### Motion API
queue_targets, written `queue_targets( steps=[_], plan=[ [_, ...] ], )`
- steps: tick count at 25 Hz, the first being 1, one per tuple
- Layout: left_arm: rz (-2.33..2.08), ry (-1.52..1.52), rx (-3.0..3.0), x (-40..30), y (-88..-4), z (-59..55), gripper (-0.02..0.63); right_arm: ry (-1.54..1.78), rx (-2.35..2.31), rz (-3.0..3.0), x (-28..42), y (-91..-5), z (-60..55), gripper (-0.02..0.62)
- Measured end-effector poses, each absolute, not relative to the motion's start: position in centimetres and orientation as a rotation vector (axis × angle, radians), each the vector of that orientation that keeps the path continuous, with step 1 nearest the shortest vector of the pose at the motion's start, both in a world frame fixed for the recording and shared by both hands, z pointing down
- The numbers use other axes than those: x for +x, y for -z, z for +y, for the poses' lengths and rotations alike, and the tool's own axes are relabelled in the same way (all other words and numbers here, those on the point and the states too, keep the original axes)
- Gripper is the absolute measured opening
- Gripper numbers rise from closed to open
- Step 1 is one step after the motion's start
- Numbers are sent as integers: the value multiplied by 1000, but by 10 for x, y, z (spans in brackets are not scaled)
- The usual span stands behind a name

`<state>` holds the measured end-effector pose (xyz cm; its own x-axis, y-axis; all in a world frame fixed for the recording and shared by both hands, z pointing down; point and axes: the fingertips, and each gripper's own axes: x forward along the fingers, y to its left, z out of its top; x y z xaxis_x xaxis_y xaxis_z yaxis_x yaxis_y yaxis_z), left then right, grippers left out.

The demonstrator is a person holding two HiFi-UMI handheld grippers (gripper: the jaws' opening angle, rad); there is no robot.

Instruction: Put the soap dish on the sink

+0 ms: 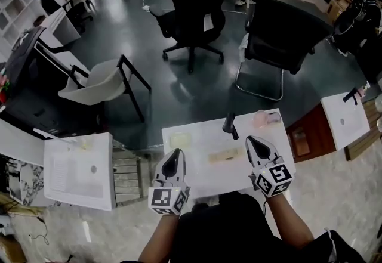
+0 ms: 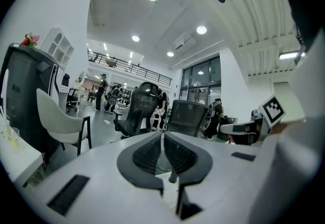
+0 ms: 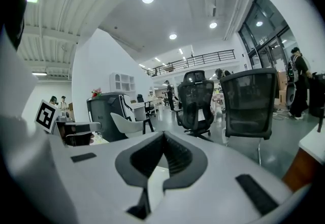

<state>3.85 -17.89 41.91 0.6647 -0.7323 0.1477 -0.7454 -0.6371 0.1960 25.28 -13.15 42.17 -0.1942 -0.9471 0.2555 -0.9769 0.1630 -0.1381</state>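
Observation:
The white sink unit (image 1: 197, 181) stands right in front of me in the head view, with a black faucet (image 1: 230, 124) at its far edge. A flat beige soap dish (image 1: 225, 155) lies on its top between my two grippers, touched by neither. The left gripper (image 1: 177, 152) hovers over the near left part of the top, its jaws shut and empty. To the dish's right, the right gripper (image 1: 249, 139) is shut as well, holding nothing. Both gripper views look level out into the room past closed jaws: left gripper (image 2: 163, 134), right gripper (image 3: 163, 134).
A pale yellow block (image 1: 180, 140) and a pink object (image 1: 264, 117) also rest on the sink top. More white sink units stand at left (image 1: 77, 169) and right (image 1: 346, 118). Beyond are black office chairs (image 1: 194, 5), (image 1: 280, 35) and a white chair (image 1: 98, 83).

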Motion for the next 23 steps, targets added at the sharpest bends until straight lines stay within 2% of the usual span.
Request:
queue_targets(
  steps=[23],
  plan=[
    [-1097,-55,2721,-15,-420,-197,23,-351,2011,-2215,198,-429,-141,-2]
  ],
)
